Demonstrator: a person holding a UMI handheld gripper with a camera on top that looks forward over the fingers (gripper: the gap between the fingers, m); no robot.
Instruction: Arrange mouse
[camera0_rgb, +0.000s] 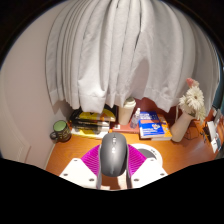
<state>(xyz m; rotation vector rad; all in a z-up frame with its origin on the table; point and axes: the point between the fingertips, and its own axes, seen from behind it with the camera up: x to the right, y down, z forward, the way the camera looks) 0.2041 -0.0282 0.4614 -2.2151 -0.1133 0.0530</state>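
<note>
A grey computer mouse (113, 153) sits between my two fingers, its length pointing ahead along them. The magenta pads (92, 157) press against both its sides. My gripper (113, 160) is shut on the mouse and holds it above the orange-brown desk (70, 150). The mouse's underside and the desk right beneath it are hidden.
White curtains (110, 50) hang behind the desk. At the back stand a dark mug (61, 129), a stack of books (92, 121), a blue book (152, 128), and a vase with a pale dried bunch (186, 112). A white object (141, 151) lies just beyond the mouse.
</note>
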